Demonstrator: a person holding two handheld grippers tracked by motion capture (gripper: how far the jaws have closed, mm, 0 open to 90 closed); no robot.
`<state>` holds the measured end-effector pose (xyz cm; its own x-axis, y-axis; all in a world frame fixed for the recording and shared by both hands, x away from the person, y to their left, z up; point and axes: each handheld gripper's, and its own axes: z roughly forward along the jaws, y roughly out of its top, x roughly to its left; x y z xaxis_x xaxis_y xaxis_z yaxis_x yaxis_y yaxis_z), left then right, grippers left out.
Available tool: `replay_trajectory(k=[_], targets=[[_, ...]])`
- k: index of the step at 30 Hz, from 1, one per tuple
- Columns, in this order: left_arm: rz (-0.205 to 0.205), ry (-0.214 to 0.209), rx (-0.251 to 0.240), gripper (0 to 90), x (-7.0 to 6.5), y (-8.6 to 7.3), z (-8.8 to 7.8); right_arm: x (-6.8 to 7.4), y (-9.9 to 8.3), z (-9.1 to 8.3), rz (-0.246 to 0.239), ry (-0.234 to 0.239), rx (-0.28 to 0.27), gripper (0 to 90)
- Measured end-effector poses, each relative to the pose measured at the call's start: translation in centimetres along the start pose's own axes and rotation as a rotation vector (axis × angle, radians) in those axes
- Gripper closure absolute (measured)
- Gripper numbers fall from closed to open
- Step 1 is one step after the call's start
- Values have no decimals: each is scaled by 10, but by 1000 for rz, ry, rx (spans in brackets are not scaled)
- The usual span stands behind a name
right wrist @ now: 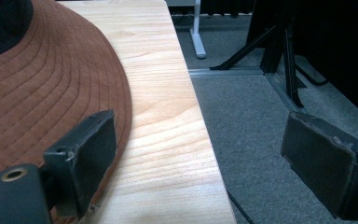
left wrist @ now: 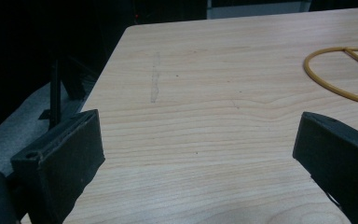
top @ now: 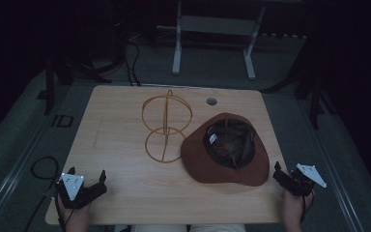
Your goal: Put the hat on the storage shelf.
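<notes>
The left claw [top: 92, 186] sat at the near left corner of the desk [top: 121, 125], its jaws spread wide over bare wood with nothing between them. Past the middle of the desk stood a wire hat stand [top: 166, 124] of gold rings. Just beside it, toward the near right corner, a brown hat [top: 227, 150] lay upside down, its brim touching the stand's base ring. The right claw [top: 284, 175] hovered at the right edge, just beside the brim, jaws apart and empty.

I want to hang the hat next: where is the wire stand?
In the high view, the yellow wire hat stand lies on the wooden table, centre-back, just left of the upturned brown hat.
</notes>
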<state>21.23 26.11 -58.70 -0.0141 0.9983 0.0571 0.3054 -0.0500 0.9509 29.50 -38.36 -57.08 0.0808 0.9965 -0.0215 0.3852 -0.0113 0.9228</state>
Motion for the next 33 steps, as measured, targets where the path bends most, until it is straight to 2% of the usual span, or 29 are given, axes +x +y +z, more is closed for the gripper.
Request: replay_trajectory(k=[6,11,13,16,19,21,23,27,33], targets=[[2,1,0,21,0,0,0,2,1,3,-28,30,34,104],[-2,1,1,21,0,0,0,2,2,4,-32,44,53,104],[-8,1,-3,21,1,0,0,3,2,5,-41,78,90,104],[-5,3,-2,21,1,0,0,6,1,3,-65,95,122,104],[-8,-1,-7,21,1,0,-1,7,5,0,-59,133,152,124],[-8,-1,-7,21,1,1,-1,8,7,-1,-53,149,148,127],[-11,-3,-12,21,1,1,-1,15,12,-5,-87,170,163,127],[-17,-9,-16,21,0,1,-2,20,20,-7,-110,204,159,129],[-12,-13,-12,21,-1,1,-2,29,46,-13,-145,266,135,124]])
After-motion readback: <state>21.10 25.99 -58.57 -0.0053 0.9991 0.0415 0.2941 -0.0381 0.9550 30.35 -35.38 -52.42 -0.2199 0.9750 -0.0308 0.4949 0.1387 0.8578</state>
